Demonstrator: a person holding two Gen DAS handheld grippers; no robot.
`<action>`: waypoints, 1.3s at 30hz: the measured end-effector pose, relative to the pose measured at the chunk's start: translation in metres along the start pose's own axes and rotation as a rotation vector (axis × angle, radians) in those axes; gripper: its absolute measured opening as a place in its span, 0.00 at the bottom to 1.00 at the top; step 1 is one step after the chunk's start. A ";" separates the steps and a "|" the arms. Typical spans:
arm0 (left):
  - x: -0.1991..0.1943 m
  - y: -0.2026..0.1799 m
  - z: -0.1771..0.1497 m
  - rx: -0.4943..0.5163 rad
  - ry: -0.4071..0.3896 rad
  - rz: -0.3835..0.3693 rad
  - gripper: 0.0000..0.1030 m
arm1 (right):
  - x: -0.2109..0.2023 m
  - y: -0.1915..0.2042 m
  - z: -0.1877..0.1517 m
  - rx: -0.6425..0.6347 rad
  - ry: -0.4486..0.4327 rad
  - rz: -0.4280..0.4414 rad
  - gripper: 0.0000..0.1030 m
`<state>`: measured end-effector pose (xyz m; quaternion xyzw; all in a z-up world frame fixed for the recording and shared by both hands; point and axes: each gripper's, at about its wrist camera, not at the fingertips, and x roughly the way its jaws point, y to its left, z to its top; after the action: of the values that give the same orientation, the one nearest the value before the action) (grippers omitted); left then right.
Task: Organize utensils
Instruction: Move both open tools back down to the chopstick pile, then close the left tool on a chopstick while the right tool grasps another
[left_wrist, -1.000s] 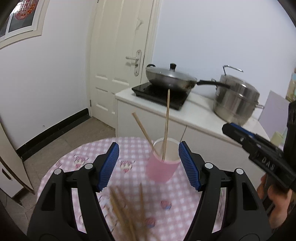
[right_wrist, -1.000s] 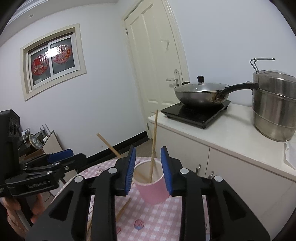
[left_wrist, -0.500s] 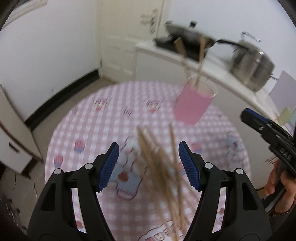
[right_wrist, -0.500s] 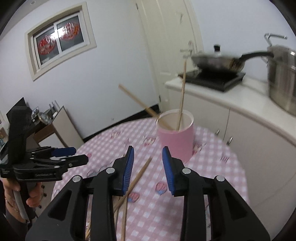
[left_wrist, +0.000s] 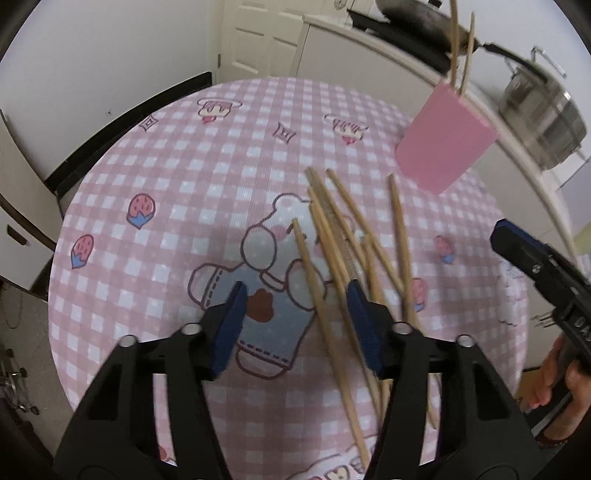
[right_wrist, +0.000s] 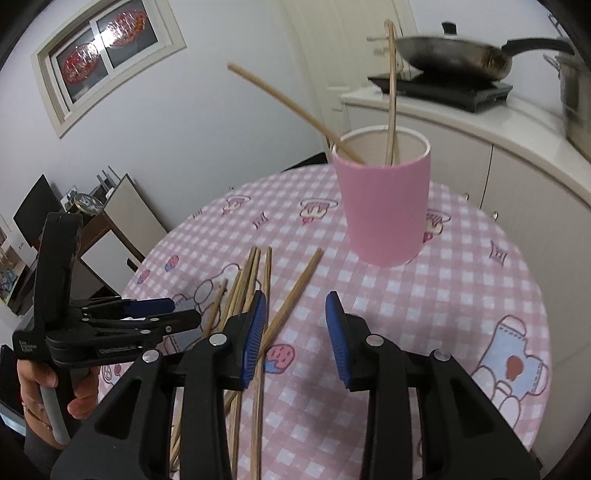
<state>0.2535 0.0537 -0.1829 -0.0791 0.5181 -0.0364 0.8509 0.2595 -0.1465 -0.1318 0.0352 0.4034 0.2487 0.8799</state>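
A pink cup (right_wrist: 384, 206) stands on the far side of the round table and holds two wooden chopsticks (right_wrist: 390, 92); it also shows in the left wrist view (left_wrist: 445, 136). Several loose chopsticks (left_wrist: 332, 251) lie in a pile on the pink checked cloth, also in the right wrist view (right_wrist: 255, 288). My left gripper (left_wrist: 295, 325) is open and empty, just above the near part of the pile. My right gripper (right_wrist: 295, 332) is open and empty, low over the table to the right of the pile.
The round table (left_wrist: 177, 177) has a pink checked cloth. Behind it runs a white counter (right_wrist: 480, 122) with an induction hob, a wok (right_wrist: 454, 55) and a steel pot (left_wrist: 543, 122). A door is at the back, low furniture at the left.
Both grippers have tilted down from looking at the cup to looking at the table and dropped lower toward the chopstick pile. Both stay open and empty.
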 end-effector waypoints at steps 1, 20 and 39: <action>0.005 0.001 0.000 -0.006 0.012 0.002 0.48 | 0.003 0.000 0.000 0.002 0.012 0.000 0.32; 0.026 -0.010 0.009 0.086 0.023 0.134 0.31 | 0.066 -0.003 0.018 0.031 0.191 -0.034 0.33; 0.022 0.008 0.014 0.008 0.014 0.019 0.05 | 0.087 -0.003 0.028 0.079 0.288 0.012 0.09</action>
<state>0.2760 0.0599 -0.1974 -0.0707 0.5247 -0.0311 0.8478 0.3290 -0.1051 -0.1746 0.0364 0.5346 0.2404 0.8093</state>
